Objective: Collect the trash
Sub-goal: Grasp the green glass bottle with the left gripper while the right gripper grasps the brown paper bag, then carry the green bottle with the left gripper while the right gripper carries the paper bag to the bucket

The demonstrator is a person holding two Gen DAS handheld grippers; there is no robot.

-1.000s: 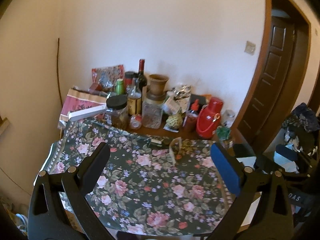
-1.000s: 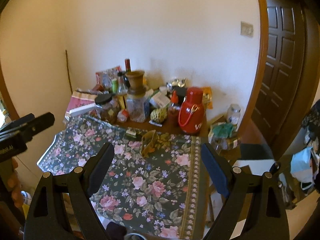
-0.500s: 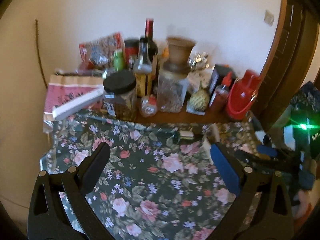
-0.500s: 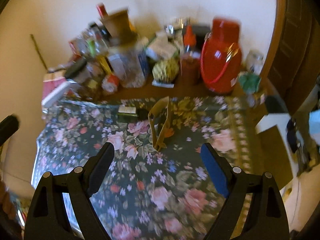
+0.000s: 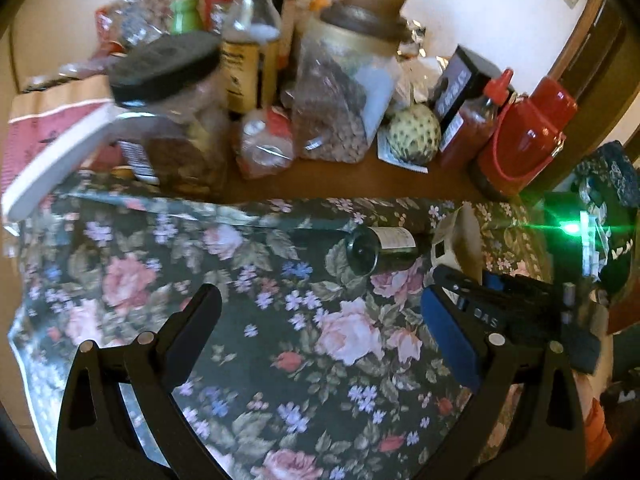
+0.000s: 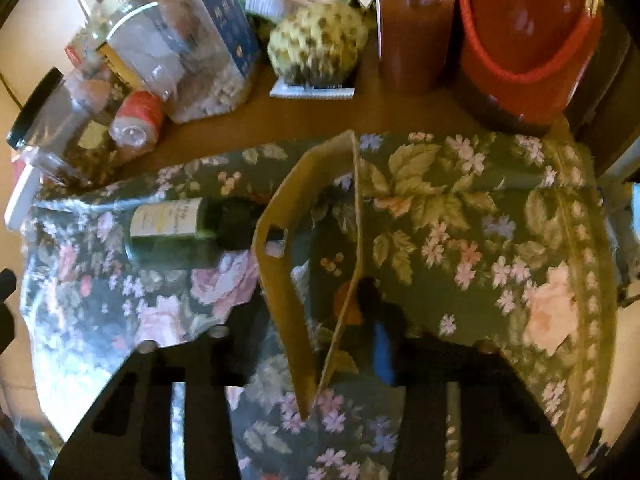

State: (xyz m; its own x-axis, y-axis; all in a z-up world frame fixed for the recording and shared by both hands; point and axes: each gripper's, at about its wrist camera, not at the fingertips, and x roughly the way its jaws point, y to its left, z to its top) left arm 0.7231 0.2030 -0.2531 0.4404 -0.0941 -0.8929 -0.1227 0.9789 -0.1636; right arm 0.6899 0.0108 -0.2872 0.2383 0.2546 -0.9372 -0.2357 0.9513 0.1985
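cardboard sleeve (image 6: 308,264), standing on edge on floral worktop (image 6: 460,240), bottle (image 6: 176,232) at its 9 o'clock; right tongs (image 6: 304,344) straddling it, blurred, closure unclear; left tongs (image 5: 320,328) wide open, empty.

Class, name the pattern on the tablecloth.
The tablecloth is dark green with pink roses and small blue flowers, clearest in the left wrist view.

I stood in a home: a floral tablecloth (image 5: 160,280), food jars (image 5: 172,120), a red thermos (image 5: 528,140), a wooden door (image 5: 600,60).
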